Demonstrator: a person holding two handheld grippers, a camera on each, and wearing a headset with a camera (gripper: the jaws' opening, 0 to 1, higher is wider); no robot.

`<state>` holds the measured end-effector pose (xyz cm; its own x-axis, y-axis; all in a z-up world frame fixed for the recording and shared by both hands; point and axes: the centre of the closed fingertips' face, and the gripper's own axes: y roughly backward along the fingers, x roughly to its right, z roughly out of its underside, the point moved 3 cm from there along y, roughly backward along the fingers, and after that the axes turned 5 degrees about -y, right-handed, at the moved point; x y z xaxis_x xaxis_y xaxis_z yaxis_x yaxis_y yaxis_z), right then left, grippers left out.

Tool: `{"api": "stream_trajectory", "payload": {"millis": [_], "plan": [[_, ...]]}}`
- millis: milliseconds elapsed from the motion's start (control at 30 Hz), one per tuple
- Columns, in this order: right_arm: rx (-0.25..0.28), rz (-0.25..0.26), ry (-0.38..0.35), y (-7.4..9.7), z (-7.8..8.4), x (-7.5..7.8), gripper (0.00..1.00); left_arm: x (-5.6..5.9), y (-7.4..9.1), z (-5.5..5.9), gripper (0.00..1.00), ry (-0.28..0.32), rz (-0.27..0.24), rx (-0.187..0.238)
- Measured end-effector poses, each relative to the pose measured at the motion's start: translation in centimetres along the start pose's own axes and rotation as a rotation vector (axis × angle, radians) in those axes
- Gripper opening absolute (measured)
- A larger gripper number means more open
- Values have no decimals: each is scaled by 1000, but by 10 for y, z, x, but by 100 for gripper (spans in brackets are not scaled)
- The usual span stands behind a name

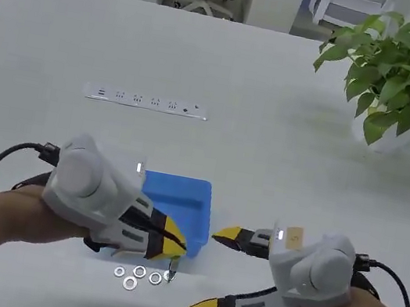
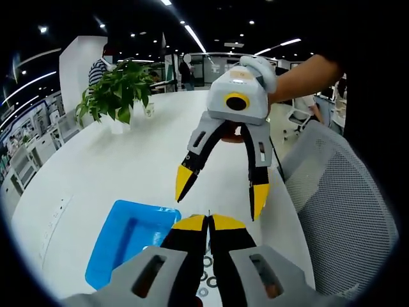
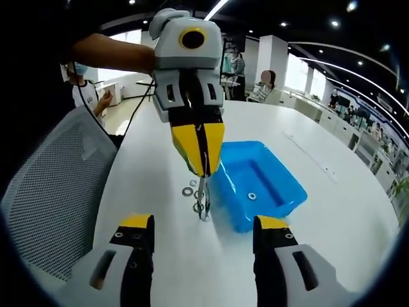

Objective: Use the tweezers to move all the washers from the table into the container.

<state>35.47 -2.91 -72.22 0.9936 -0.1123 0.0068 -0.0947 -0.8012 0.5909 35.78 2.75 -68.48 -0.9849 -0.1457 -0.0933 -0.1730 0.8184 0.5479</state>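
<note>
Tweezers (image 3: 204,199) pinched tight between the pressed-together jaws of my left gripper (image 1: 177,246), tips down among the loose washers (image 1: 139,272) on the table (image 1: 287,136), close to its near edge. Whether the tips grip one, I can't tell. Blue container (image 1: 181,197) sits just behind those washers, a single washer (image 3: 252,196) lying on its floor. Right gripper (image 1: 213,272) hangs beside the container, jaws spread wide, holding nothing, apart from the left.
</note>
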Motion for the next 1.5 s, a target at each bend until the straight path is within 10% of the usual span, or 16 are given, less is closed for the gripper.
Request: {"api": "stream_trajectory", "payload": {"millis": [367, 1500], "plan": [[-35, -48, 85, -16, -2, -1, 33, 0, 0, 0, 5, 4, 2, 1], [-86, -150, 145, -51, 2, 1, 9, 2, 1, 0, 5, 23, -3, 18]]}}
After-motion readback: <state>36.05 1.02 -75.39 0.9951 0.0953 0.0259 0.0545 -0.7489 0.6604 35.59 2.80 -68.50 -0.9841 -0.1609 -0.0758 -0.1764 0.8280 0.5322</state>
